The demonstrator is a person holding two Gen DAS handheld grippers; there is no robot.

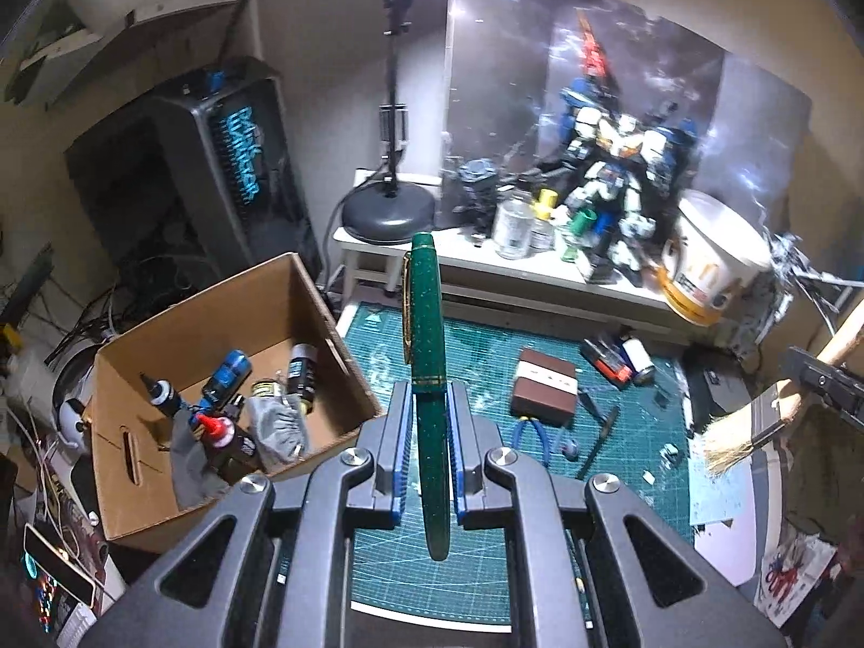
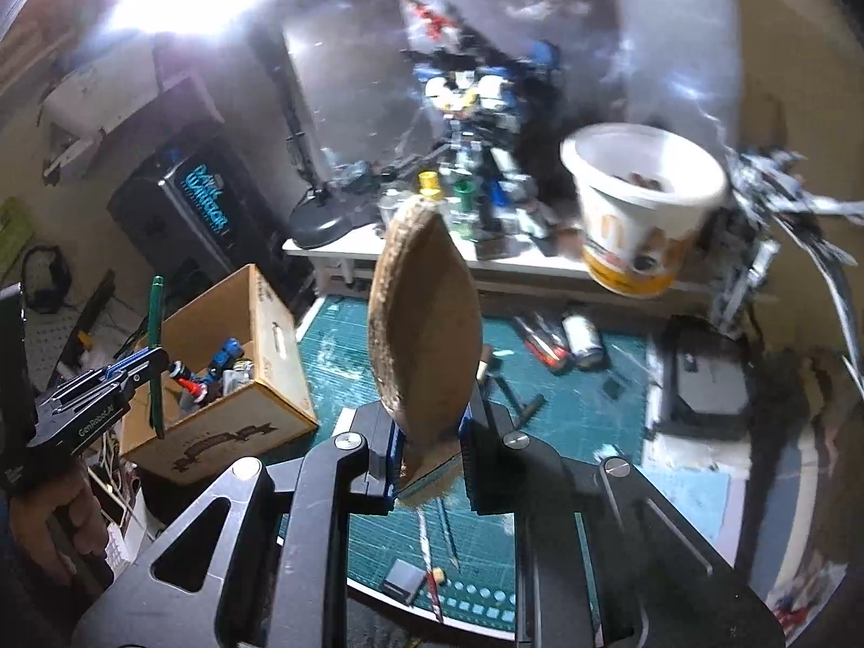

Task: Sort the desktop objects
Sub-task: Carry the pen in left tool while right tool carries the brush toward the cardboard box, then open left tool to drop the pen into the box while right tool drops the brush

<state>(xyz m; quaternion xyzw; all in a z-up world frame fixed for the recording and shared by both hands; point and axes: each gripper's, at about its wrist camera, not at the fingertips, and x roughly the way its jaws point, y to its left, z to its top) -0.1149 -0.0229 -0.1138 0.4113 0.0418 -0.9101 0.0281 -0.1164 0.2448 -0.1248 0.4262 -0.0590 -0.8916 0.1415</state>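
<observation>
Pen [image 1: 426, 335] clamped in left gripper [image 1: 428, 399] (side reads "GenRobot.AI").

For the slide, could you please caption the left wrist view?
Left gripper clamps a green fountain pen above the cutting mat, beside the cardboard box.

- My left gripper [image 1: 426, 432] shows dark grey linkage arms with triangular cut-outs, round silver pivot screws and blue ribbed pads.
- My right gripper [image 2: 432, 448] has the same build.
- White "GenRobot.AI" lettering marks the left gripper's side in the right view.
</observation>
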